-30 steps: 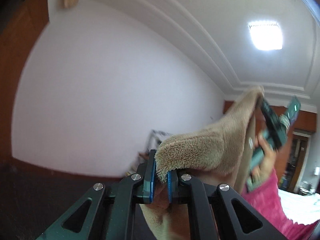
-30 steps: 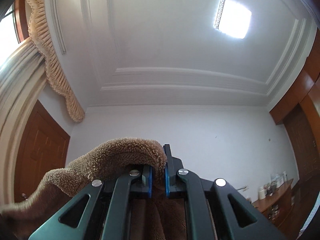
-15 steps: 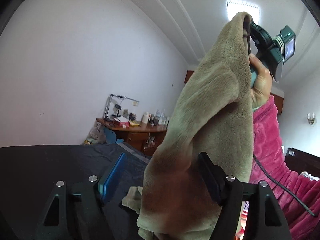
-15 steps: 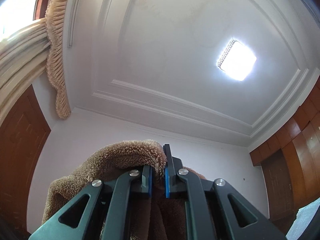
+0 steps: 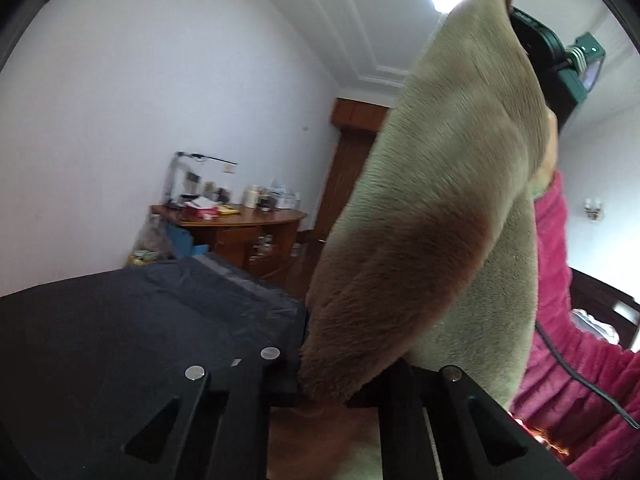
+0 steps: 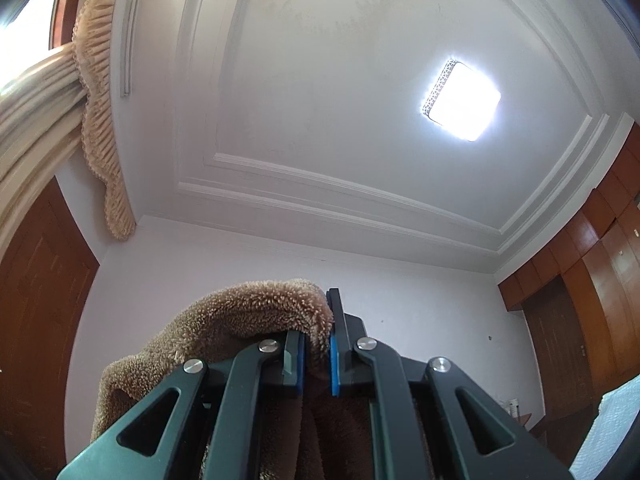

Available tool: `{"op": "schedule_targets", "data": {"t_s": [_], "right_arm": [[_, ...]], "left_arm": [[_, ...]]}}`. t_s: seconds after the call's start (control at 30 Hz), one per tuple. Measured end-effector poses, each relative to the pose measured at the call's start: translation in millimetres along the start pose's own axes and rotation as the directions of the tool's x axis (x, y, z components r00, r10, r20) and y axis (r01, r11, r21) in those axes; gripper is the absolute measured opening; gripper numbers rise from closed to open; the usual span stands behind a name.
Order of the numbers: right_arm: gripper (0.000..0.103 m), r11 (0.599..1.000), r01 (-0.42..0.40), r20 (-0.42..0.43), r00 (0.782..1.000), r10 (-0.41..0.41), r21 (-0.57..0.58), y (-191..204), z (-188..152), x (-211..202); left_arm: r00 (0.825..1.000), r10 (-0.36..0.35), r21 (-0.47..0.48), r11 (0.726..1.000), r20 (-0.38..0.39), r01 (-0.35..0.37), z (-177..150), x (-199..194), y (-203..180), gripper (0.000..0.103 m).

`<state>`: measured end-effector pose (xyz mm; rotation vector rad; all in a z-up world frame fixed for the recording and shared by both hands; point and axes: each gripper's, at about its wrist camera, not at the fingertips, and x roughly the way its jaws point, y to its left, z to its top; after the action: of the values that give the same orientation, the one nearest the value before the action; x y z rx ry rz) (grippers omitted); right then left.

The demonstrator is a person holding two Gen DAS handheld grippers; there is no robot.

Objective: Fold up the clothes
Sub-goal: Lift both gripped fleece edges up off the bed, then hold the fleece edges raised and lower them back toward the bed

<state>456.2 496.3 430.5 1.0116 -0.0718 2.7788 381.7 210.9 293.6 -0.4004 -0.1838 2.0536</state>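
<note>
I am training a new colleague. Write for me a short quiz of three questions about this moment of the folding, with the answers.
1. True or false: the right gripper is shut on the tan fleece garment.
2. Multiple choice: in the left wrist view, the garment hangs from the right gripper
A. flat on the table
B. high, near the ceiling light
C. under the wooden desk
3. Short answer: what colour is the sleeve of the person?

Key
1. True
2. B
3. Pink
</note>
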Motion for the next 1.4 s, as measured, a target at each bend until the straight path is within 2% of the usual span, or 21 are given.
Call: {"op": "schedule_targets", "data": {"t_s": [0.1,0.17,0.2,0.3,0.4,0.47,0.53,0.7,0.77,0.8,0.83,0.9,1.03,1.1,1.17,1.2,1.33,1.4], "right_arm": [[0.01,0.999,0.045,-0.023,0.999,-0.045,-0.02,-15.7,-10.8,-2.3],[0.01,0.997,0.07,-0.054,0.996,-0.071,-0.019,-30.0,-21.8,-2.6],[0.01,0.997,0.075,-0.075,0.994,-0.076,-0.014,-36.3,-28.5,-1.9],[0.01,0.998,0.06,-0.136,0.989,-0.059,-0.003,-41.5,-50.3,-1.0],[0.01,1.0,0.031,-0.152,0.988,-0.03,0.002,-34.3,-65.3,-9.0],[0.01,1.0,0.009,-0.149,0.989,-0.007,0.014,-29.5,-70.8,-15.0],[0.011,1.0,-0.009,-0.136,0.991,0.013,0.029,-26.5,-72.0,-22.5],[0.011,0.997,-0.044,-0.125,0.991,0.051,0.061,-19.2,-75.5,-28.0],[0.011,0.996,-0.049,-0.121,0.991,0.058,0.075,-18.8,-76.0,-28.1],[0.011,0.995,-0.051,-0.118,0.991,0.06,0.084,-19.9,-75.5,-27.8],[0.011,0.994,-0.052,-0.115,0.991,0.063,0.092,-20.9,-75.0,-27.5],[0.011,0.993,-0.052,-0.095,0.994,0.061,0.102,-22.2,-69.8,-29.6],[0.011,0.993,-0.046,-0.035,0.998,0.05,0.113,-23.7,-54.5,-36.4],[0.012,0.994,-0.041,0.008,0.999,0.04,0.105,-21.2,-43.4,-40.7],[0.014,0.995,-0.035,0.048,0.998,0.031,0.093,-18.5,-33.1,-44.9],[0.014,0.996,-0.034,0.064,0.998,0.029,0.085,-17.3,-29.2,-47.5],[0.016,0.997,-0.037,0.101,0.994,0.031,0.061,-13.1,-21.3,-57.9],[0.019,0.998,-0.038,0.115,0.993,0.032,0.052,-11.4,-19.0,-63.4]], "left_arm": [[0.988,0.113,-0.048,0.993,0.103,-0.109,9.9,-41.2,5.2,0.012],[0.954,0.21,-0.083,0.977,0.216,-0.196,24.1,-88.5,2.4,0.012],[0.928,0.258,-0.105,0.966,0.27,-0.238,31.4,-112.4,0.9,0.012],[0.825,0.391,-0.106,0.918,0.408,-0.382,61.6,-165.6,-28.4,0.012],[0.731,0.465,-0.119,0.873,0.499,-0.474,79.8,-204.4,-59.8,0.012],[0.658,0.503,-0.133,0.839,0.56,-0.528,89.0,-230.8,-83.3,0.012],[0.606,0.519,-0.125,0.811,0.603,-0.571,89.6,-248.7,-104.8,0.012],[0.525,0.528,-0.104,0.764,0.668,-0.637,81.3,-270.5,-136.2,0.012],[0.522,0.531,-0.093,0.755,0.668,-0.649,80.0,-258.7,-135.3,0.012],[0.516,0.537,-0.086,0.744,0.667,-0.662,81.0,-237.0,-130.4,0.012],[0.506,0.542,-0.081,0.732,0.671,-0.677,79.4,-240.2,-136.7,0.012],[0.498,0.537,-0.07,0.724,0.681,-0.686,87.1,-232.7,-149.5,0.012],[0.482,0.523,-0.057,0.717,0.703,-0.695,78.1,-236.7,-161.7,0.012],[0.468,0.522,-0.059,0.71,0.713,-0.702,75.3,-238.2,-167.6,0.012],[0.462,0.524,-0.061,0.706,0.715,-0.705,71.8,-245.4,-171.0,0.012],[0.463,0.525,-0.062,0.706,0.714,-0.706,56.6,-249.7,-179.2,0.012],[0.455,0.534,-0.07,0.699,0.713,-0.712,47.1,-257.8,-184.6,0.012],[0.44,0.536,-0.072,0.688,0.721,-0.722,45.9,-261.2,-190.6,0.012]]}}
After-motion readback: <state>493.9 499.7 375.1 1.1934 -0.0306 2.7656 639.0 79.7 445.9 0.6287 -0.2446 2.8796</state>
